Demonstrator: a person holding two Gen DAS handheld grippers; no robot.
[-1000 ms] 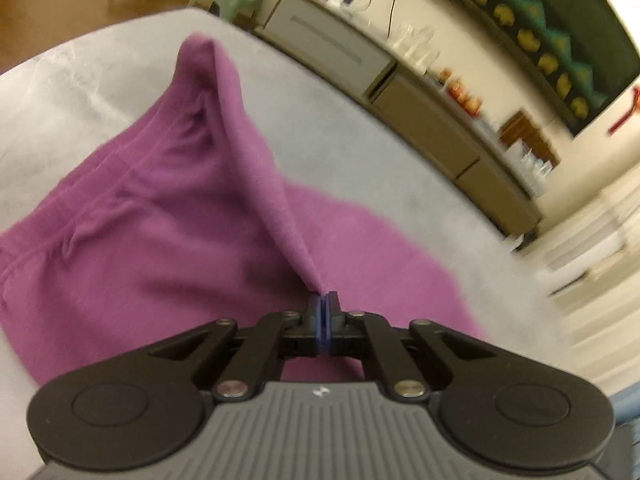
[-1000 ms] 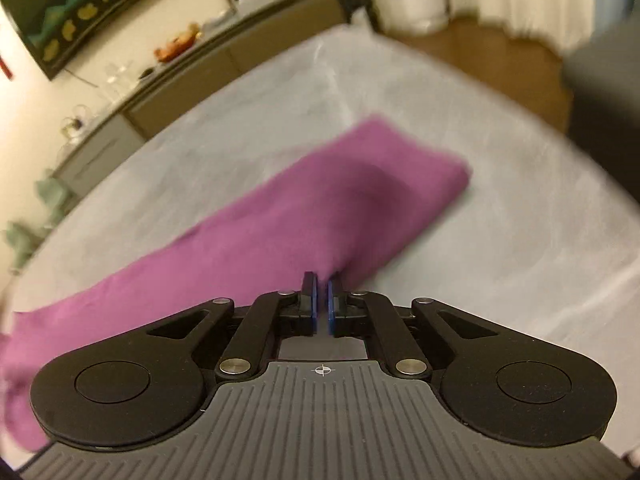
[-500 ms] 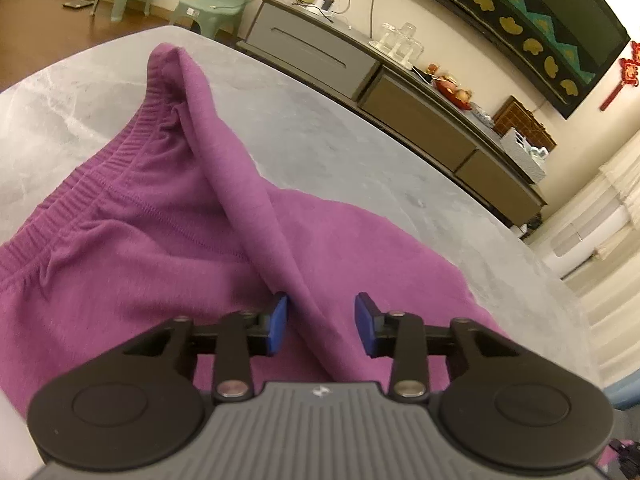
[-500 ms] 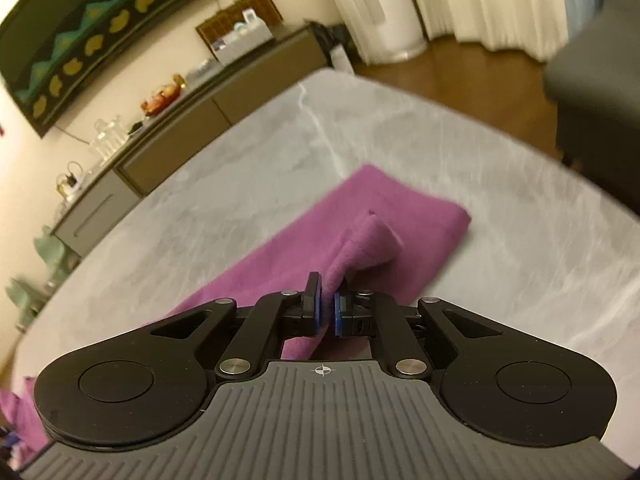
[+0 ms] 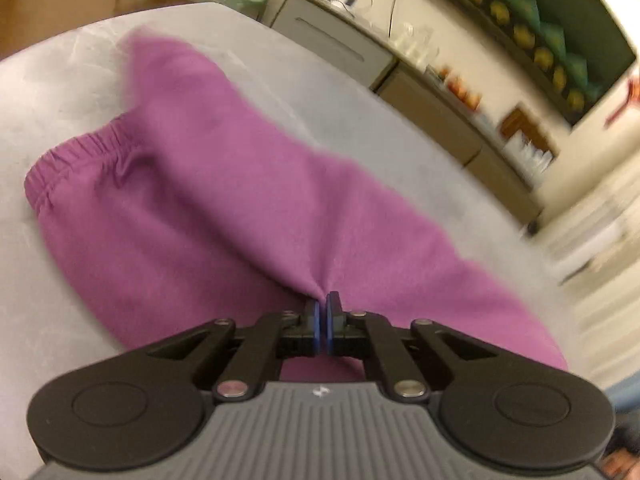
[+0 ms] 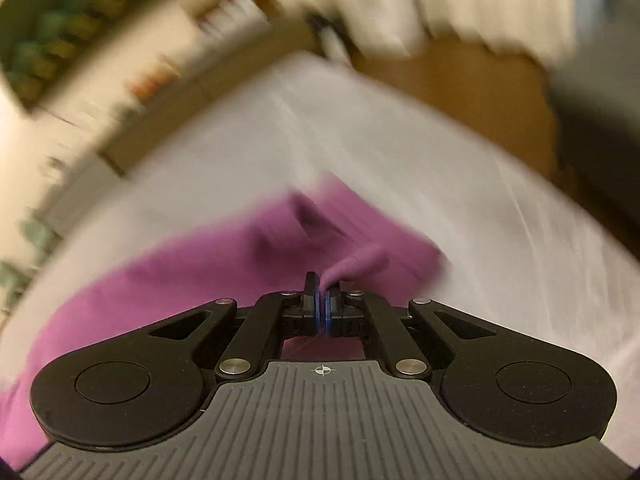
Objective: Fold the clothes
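Pinching one purple garment (image 5: 224, 216), apparently trousers.

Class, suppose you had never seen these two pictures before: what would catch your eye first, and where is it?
The purple trousers stand out first, spread across the pale grey table, elastic waistband at the left. Next come the two black claws low in each view: the left claw is shut on a bunched fold of cloth, and the right claw is shut on a flap near the trousers' other end.
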